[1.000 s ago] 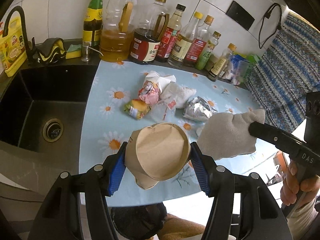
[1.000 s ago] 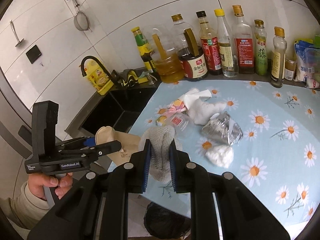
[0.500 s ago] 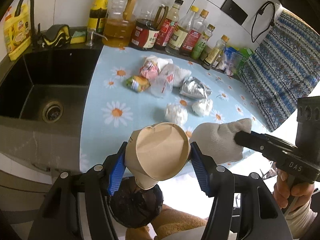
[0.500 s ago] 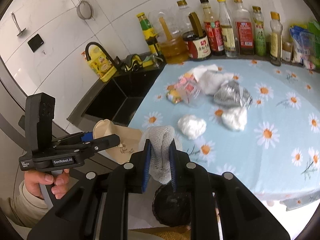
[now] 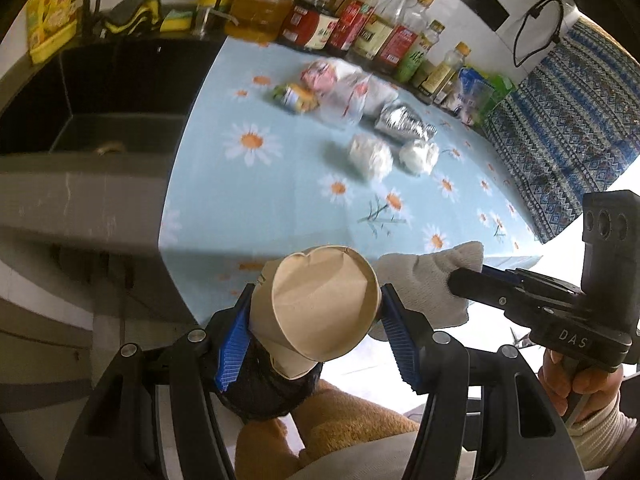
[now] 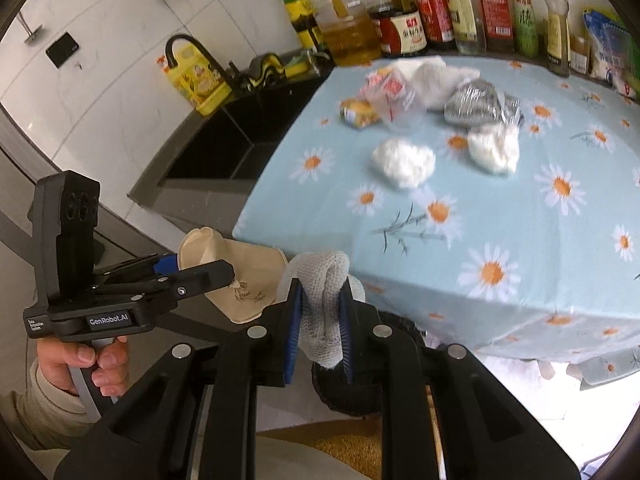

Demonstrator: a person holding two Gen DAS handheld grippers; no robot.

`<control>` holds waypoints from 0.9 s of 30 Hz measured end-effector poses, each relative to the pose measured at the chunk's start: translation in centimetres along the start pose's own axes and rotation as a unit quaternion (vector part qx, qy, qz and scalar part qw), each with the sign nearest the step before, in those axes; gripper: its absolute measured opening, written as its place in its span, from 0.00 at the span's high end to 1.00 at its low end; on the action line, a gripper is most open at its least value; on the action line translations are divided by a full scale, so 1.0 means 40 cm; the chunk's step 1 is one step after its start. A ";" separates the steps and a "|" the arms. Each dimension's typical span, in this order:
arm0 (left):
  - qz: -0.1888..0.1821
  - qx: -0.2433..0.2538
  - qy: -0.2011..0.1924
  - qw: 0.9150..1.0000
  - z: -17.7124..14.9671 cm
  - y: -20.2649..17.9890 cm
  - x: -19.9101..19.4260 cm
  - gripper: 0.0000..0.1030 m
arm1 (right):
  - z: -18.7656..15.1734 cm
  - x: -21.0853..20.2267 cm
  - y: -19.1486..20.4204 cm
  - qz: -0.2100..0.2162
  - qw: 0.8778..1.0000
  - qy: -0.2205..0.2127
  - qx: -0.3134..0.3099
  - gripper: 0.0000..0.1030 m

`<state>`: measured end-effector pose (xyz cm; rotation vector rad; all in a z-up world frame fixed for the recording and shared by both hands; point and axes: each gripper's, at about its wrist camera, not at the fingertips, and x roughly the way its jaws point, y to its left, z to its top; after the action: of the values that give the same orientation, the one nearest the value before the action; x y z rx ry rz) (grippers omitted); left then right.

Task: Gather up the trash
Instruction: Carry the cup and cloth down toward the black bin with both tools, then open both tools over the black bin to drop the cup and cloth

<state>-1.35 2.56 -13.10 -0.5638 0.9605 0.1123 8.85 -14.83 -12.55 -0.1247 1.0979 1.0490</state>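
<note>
My left gripper (image 5: 316,320) is shut on a crushed brown paper cup (image 5: 320,304), held off the counter's front edge above a black trash bag (image 5: 264,396). The cup also shows in the right wrist view (image 6: 236,276). My right gripper (image 6: 320,320) is shut on a grey-white knitted cloth (image 6: 320,300), also beyond the edge, above the black bag (image 6: 352,384). The cloth shows in the left wrist view (image 5: 424,288). Two white paper wads (image 6: 402,160) (image 6: 494,148), a foil wrapper (image 6: 476,104), plastic wrappers (image 6: 390,92) and a yellow packet (image 6: 358,114) lie on the daisy cloth.
The counter wears a light-blue daisy tablecloth (image 6: 500,232). A black sink (image 5: 100,92) lies left of it. Several sauce and oil bottles (image 6: 440,8) line the back wall. A yellow detergent bottle (image 6: 196,80) stands by the tap. A blue patterned fabric (image 5: 560,120) hangs at the right.
Both grippers have pulled back off the counter's front edge with the cup and the cloth, and now sit lower over the black bag. The trash on the cloth has not moved.
</note>
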 end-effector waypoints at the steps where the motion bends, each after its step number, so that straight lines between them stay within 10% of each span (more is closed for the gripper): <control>1: -0.001 -0.003 0.003 1.000 -0.008 0.007 0.005 0.43 | -0.007 0.010 0.000 0.000 1.000 0.006 0.000 0.81; 27: 0.023 -0.077 0.132 0.988 -0.207 0.160 0.280 0.43 | -0.181 0.367 -0.121 -0.024 0.986 0.152 0.063 0.81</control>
<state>-3.16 2.13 -28.31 -0.7108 1.2301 0.1561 8.40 -12.20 -29.39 -0.2149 1.4278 0.9336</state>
